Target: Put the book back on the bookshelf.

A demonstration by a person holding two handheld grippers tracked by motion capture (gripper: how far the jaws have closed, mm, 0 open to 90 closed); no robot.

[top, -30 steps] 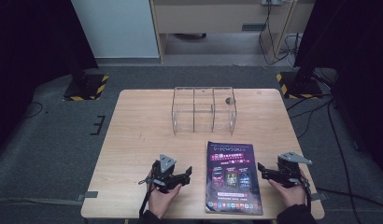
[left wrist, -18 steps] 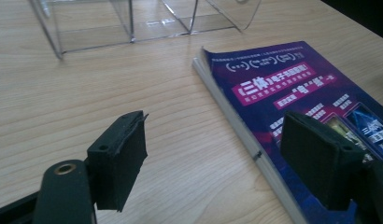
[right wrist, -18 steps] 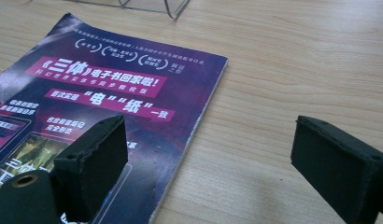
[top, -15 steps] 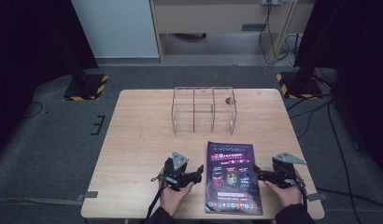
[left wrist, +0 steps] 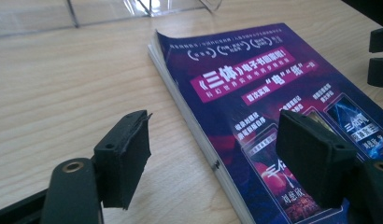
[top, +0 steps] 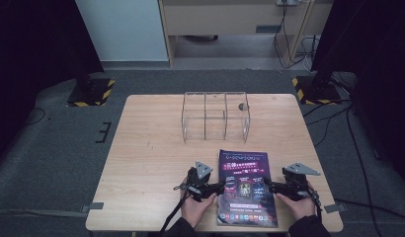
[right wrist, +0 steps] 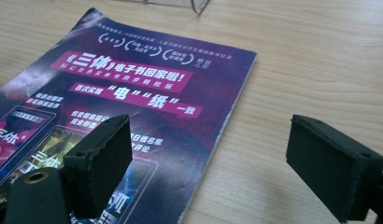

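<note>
A purple magazine (top: 247, 187) with pink title bars lies flat on the wooden table (top: 151, 148) near its front edge. My left gripper (top: 218, 188) is at the magazine's left edge, open. In the left gripper view its jaws (left wrist: 217, 154) straddle that edge of the magazine (left wrist: 255, 79), one pad over bare wood and one over the cover. My right gripper (top: 269, 186) is at the magazine's right edge, also open. In the right gripper view its jaws (right wrist: 217, 158) straddle the right edge of the magazine (right wrist: 133, 79). Neither gripper holds anything.
A clear acrylic rack (top: 215, 116) with dividers stands on the table behind the magazine, and its base shows at the top of the left gripper view (left wrist: 110, 11). Bare wood lies left and right of the magazine. The other gripper's black jaws (left wrist: 379, 56) show at the right.
Both grippers have moved inward toward the magazine: the left one to the right, the right one to the left. The magazine has not moved.
</note>
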